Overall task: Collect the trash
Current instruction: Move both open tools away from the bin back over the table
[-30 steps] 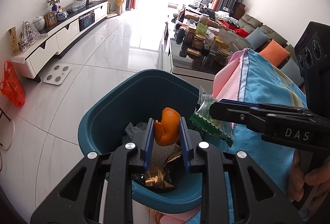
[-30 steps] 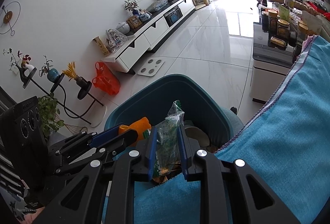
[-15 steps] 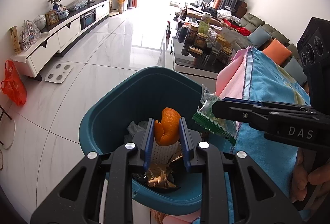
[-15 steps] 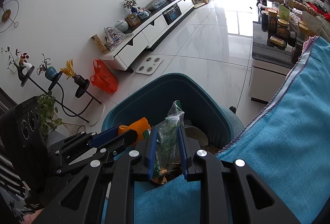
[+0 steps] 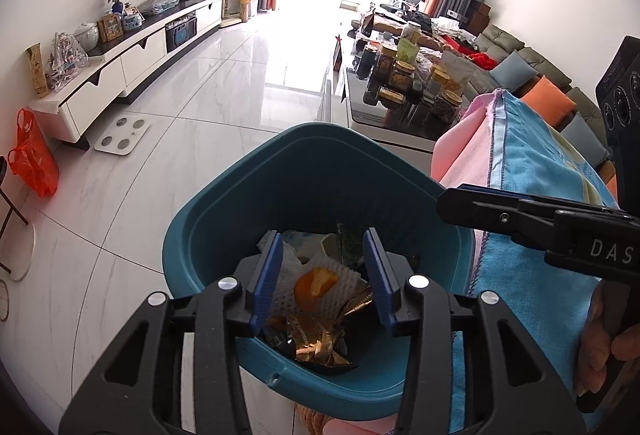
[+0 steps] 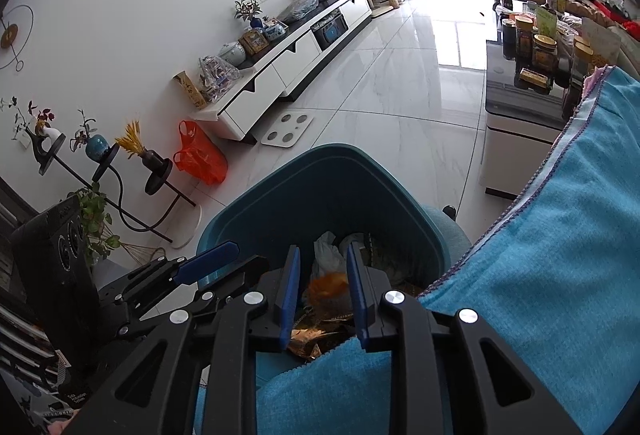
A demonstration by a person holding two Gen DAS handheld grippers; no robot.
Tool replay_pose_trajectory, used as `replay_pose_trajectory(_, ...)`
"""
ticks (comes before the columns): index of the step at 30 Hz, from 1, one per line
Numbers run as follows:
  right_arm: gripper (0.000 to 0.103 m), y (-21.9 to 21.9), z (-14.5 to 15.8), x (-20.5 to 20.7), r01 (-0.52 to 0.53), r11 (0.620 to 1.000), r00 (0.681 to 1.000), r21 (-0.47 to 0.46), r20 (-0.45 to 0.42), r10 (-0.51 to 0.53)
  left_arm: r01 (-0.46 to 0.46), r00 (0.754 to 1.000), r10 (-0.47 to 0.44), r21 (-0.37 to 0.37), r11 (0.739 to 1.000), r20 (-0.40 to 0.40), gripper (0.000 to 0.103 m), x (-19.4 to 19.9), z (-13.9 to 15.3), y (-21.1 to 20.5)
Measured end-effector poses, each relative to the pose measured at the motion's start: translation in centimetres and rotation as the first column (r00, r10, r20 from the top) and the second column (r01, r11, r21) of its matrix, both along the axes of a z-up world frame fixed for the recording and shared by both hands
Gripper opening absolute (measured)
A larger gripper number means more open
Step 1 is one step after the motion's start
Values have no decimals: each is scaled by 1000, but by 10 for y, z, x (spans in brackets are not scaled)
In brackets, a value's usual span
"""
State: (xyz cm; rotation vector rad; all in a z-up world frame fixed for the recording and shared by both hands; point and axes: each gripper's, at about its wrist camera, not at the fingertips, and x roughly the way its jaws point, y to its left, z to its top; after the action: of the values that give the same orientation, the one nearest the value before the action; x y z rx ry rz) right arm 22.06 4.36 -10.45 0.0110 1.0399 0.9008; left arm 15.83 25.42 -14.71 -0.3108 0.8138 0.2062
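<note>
A teal trash bin [image 5: 304,171] stands on the floor beside the table; it also shows in the right wrist view [image 6: 320,191]. Inside lie an orange peel [image 5: 314,285] on white foam netting, a gold wrapper [image 5: 316,341] and white paper [image 6: 326,253]. My left gripper [image 5: 322,269] is open and empty right above the bin. My right gripper [image 6: 322,289] is open and empty over the bin's near edge; it shows from the side in the left wrist view [image 5: 472,205]. The left gripper shows at the left of the right wrist view [image 6: 208,261].
A table under a blue cloth [image 6: 540,255] and pink cloth [image 5: 468,155] lies right of the bin. A low table with jars [image 5: 404,75] stands behind. A TV cabinet [image 5: 132,51], a scale [image 5: 122,135], an orange bag [image 5: 34,161] and plant stands [image 6: 96,155] line the left wall.
Both grippers opened. The orange peel dropped from the left gripper into the bin, and the green wrapper left the right gripper and fell into the bin.
</note>
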Motion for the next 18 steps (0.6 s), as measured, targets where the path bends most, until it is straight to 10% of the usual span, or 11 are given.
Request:
replay_pose_trajectory(8, 40, -35, 16, -15, 39, 998, 998, 59, 53, -42, -3, 998, 1, 27, 1000, 55, 67, -24, 16, -6)
replay_pose_trajectory(13, 63, -77, 38, -48, 68, 992, 978, 106, 189, -87, 51, 978, -60, 54, 997, 199, 97, -63, 45, -27)
replay_pose_trajectory(18, 84, -136, 55, -84, 151, 976, 928, 155, 319, -194, 131, 940, -156, 104, 986, 304, 97, -96, 69, -66)
